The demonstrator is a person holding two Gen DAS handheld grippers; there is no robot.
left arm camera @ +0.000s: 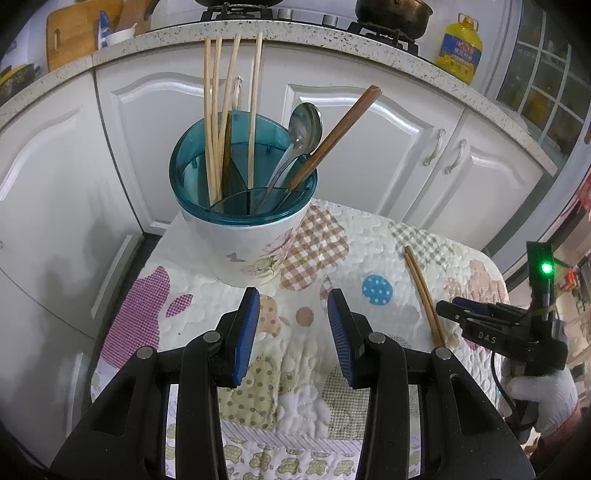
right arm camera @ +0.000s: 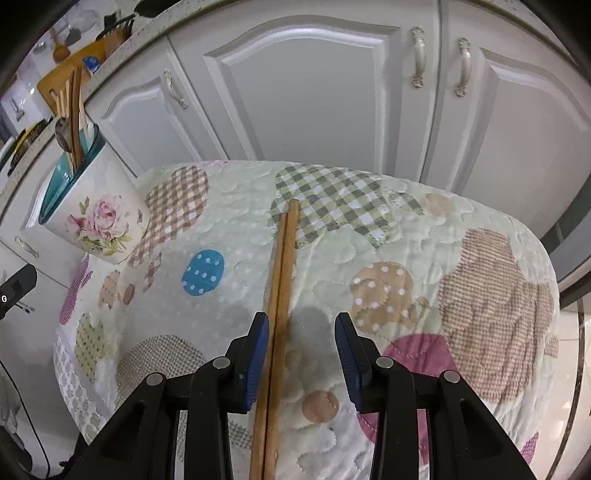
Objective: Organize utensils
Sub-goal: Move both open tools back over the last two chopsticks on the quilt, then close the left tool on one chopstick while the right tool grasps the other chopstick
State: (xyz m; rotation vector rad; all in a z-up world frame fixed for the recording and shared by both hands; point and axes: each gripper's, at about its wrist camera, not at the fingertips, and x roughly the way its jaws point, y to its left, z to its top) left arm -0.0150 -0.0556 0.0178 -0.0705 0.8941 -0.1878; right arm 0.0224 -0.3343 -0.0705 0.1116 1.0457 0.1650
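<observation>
A white floral utensil holder [left arm camera: 236,240] with a teal rim stands at the far left of the quilted tablecloth [left arm camera: 332,369]. It holds several pale bamboo chopsticks [left arm camera: 214,110], a metal spoon [left arm camera: 303,129] and dark wooden chopsticks [left arm camera: 336,136]. My left gripper [left arm camera: 293,299] hovers open and empty just in front of the holder. A pair of brown chopsticks [right arm camera: 282,266] lies on the cloth and runs between the fingers of my right gripper [right arm camera: 301,325], close to the left pad. That gripper is open, with no pad pressing on them. The holder [right arm camera: 96,218] appears at the left of the right wrist view.
White cabinet doors [right arm camera: 314,103] stand close behind the small table. Above them a speckled countertop [left arm camera: 314,33] carries a gas stove, a dark pot [left arm camera: 395,14], a yellow oil bottle [left arm camera: 460,48] and a wooden cutting board [left arm camera: 74,29]. A white-gloved hand [left arm camera: 546,395] holds the right gripper [left arm camera: 448,308].
</observation>
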